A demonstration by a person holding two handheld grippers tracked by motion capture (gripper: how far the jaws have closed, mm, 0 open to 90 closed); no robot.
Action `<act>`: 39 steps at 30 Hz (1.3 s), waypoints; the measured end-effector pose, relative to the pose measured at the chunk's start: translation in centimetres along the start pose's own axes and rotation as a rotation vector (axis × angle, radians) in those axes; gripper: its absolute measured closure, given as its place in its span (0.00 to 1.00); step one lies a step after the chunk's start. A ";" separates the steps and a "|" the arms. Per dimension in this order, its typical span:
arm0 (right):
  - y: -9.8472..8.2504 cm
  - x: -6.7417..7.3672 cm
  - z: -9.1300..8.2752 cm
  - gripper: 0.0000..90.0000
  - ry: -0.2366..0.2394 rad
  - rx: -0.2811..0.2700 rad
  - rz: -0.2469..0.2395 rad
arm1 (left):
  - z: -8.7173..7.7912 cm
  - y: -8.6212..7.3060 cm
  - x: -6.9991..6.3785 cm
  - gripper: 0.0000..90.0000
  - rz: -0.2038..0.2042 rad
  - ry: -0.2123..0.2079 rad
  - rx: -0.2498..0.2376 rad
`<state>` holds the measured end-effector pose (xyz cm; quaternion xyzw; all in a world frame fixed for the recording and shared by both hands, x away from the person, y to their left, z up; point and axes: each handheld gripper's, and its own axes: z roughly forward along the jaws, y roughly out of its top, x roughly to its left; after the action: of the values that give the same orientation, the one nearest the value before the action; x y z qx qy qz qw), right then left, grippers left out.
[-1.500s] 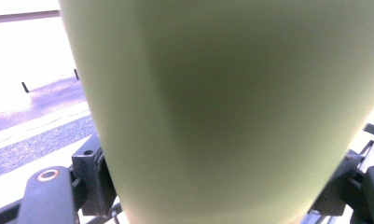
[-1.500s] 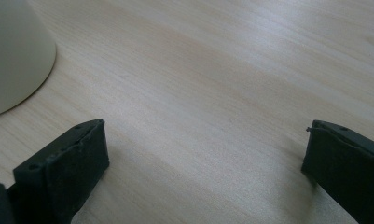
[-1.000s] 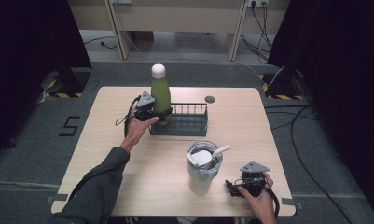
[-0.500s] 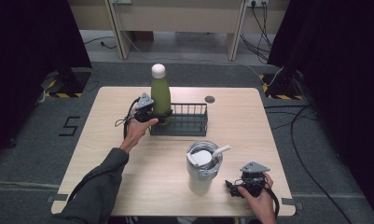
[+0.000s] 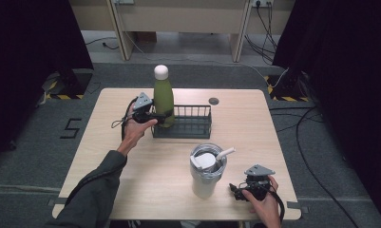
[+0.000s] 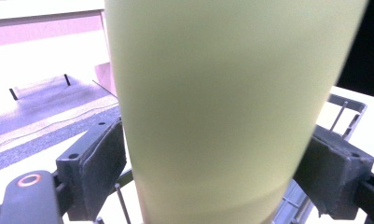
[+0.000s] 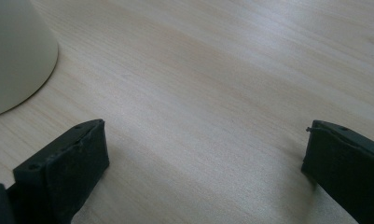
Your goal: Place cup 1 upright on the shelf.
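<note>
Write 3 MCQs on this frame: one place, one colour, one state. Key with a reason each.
1. Where does the green bottle stand?
A. at the left end of the black wire basket
B. beside the white tumbler
C. at the table's right edge

2. What colour is the bottle's cap?
A. black
B. white
C. green

3. How are the right tongs?
A. shut on the tumbler
B. shut on a straw
C. open, holding nothing

Key: 1 A, the high view shows it at the basket's left end. 2 B, the cap is white above the green body. 3 C, the right gripper view shows both jaws wide apart over bare table, with the white tumbler off to one side.
</note>
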<state>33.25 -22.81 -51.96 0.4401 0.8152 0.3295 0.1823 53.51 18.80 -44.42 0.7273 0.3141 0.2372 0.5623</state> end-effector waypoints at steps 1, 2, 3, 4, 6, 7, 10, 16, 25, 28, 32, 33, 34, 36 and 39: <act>0.0 0.0 0.0 0.00 0.000 0.000 0.000 | 0.0 0.0 0.0 0.16 0.000 0.000 0.000; 0.0 0.0 0.0 0.00 0.000 0.000 0.000 | -0.2 0.1 0.0 0.16 -0.001 -0.001 0.005; 0.0 0.0 0.0 0.00 0.000 0.000 0.000 | -0.3 0.1 0.0 0.16 0.000 -0.002 0.007; 0.0 0.0 0.0 0.00 0.000 0.000 0.000 | -0.5 0.2 0.0 0.16 0.005 -0.007 0.010; 0.0 0.0 0.0 0.00 0.000 0.000 0.000 | -1.0 0.4 0.0 0.16 0.007 -0.007 0.015; 0.0 0.0 0.0 0.00 0.000 0.000 0.000 | -1.0 0.4 0.0 0.16 0.007 -0.007 0.015; 0.0 0.0 0.0 0.00 0.000 0.000 0.001 | -1.9 0.4 0.0 0.16 0.010 -0.007 0.025; 0.0 0.0 0.0 0.00 0.000 0.000 0.000 | -3.3 0.4 -0.1 0.16 -0.008 -0.014 0.038; 0.0 0.0 0.0 0.00 0.000 -0.001 -0.002 | -5.4 0.0 -1.0 0.16 -0.050 -0.021 0.036; 0.0 0.0 0.0 0.00 0.000 0.000 0.001 | -6.0 -0.2 -1.5 0.16 -0.053 -0.026 0.040; 0.0 0.0 0.0 0.00 0.000 0.000 0.000 | -7.1 -0.3 -2.0 0.16 -0.058 -0.023 0.041; 0.0 0.0 0.0 0.00 0.000 0.000 0.000 | -7.5 -0.4 -2.2 0.16 -0.062 -0.024 0.043; 0.0 0.0 0.0 0.00 0.000 0.000 0.000 | -7.9 -0.6 -2.4 0.16 -0.063 -0.025 0.041; 0.0 0.0 0.0 0.00 0.000 0.000 0.000 | -8.2 -0.8 -2.5 0.16 -0.063 -0.026 0.042; 0.0 0.0 0.0 0.00 0.000 0.000 0.000 | -9.0 -1.2 -2.9 0.16 -0.075 -0.029 0.044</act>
<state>33.26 -22.81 -51.96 0.4401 0.8151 0.3295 0.1823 45.01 22.95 -43.30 0.7304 0.3380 0.1986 0.5593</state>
